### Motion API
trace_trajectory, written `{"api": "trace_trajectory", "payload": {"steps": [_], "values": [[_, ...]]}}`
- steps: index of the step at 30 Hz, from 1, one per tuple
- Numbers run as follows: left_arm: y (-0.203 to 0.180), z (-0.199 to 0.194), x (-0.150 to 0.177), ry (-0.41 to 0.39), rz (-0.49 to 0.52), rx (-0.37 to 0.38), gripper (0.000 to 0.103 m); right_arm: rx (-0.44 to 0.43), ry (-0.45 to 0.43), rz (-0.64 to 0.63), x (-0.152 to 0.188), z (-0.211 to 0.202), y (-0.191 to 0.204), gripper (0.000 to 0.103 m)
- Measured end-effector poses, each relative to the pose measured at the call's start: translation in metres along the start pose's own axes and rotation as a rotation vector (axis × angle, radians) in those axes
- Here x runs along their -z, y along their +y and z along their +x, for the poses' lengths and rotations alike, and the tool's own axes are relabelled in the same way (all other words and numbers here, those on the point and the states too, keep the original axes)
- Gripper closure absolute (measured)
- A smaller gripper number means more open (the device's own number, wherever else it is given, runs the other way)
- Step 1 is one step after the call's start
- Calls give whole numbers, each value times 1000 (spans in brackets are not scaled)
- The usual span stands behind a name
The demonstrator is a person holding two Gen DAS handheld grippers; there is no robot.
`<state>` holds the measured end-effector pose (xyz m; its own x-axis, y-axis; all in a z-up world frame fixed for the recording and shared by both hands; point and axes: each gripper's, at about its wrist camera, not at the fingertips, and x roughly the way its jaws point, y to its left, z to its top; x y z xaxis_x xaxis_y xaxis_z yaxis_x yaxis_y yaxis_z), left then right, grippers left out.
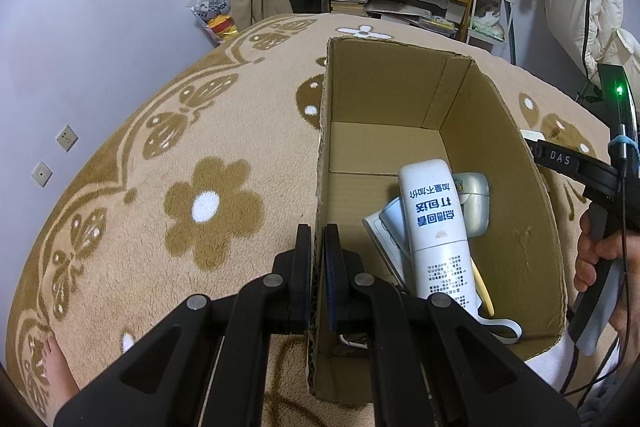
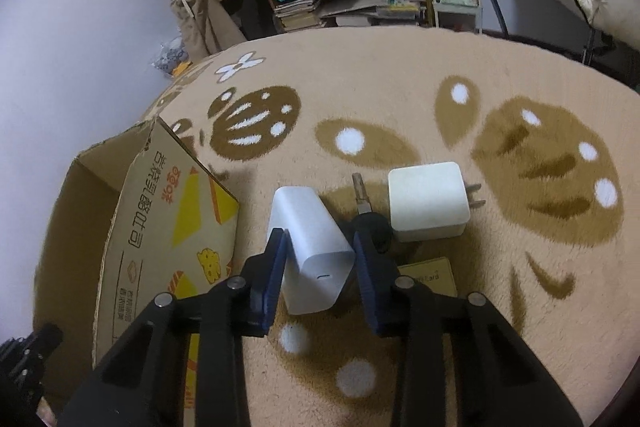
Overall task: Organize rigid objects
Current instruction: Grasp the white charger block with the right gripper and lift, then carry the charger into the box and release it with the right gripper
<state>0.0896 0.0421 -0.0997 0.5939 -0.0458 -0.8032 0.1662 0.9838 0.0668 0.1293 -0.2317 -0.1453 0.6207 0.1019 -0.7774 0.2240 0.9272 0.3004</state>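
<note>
Patterned beige carpet (image 2: 400, 87) underlies everything. Open cardboard box (image 1: 500, 155) stands on carpet; inside, white remote (image 1: 436, 227) lies over pale grey device (image 1: 476, 203) and flat white item. Left tool (image 1: 318, 259) pinched tight on box's left wall, one finger each side. Right tool (image 2: 320, 259) spread wide around white charger (image 2: 312, 239) on carpet, right of box; contact unclear. Square white plug adapter (image 2: 428, 203) just beside, key (image 2: 362, 195) between them.
</note>
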Motion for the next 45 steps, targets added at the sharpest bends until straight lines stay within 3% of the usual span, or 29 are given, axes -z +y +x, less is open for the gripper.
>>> {"api": "trace_trajectory", "payload": {"steps": [8, 14, 20, 26, 33, 45], "values": [[0, 0, 0, 0, -2, 2, 97, 15, -71, -65, 7, -25, 12, 72], [0, -1, 1, 1, -4, 4, 97, -58, -123, -21, -1, -57, 3, 73], [0, -1, 0, 0, -3, 3, 97, -105, -231, -9, -16, -100, 7, 73], [1, 0, 0, 0, -4, 4, 97, -235, -301, -37, -27, -140, 30, 73], [1, 0, 0, 0, -4, 4, 97, -383, -217, -138, -13, -136, 73, 73], [1, 0, 0, 1, -5, 4, 97, -375, 0, -288, 22, -89, 103, 73]]}}
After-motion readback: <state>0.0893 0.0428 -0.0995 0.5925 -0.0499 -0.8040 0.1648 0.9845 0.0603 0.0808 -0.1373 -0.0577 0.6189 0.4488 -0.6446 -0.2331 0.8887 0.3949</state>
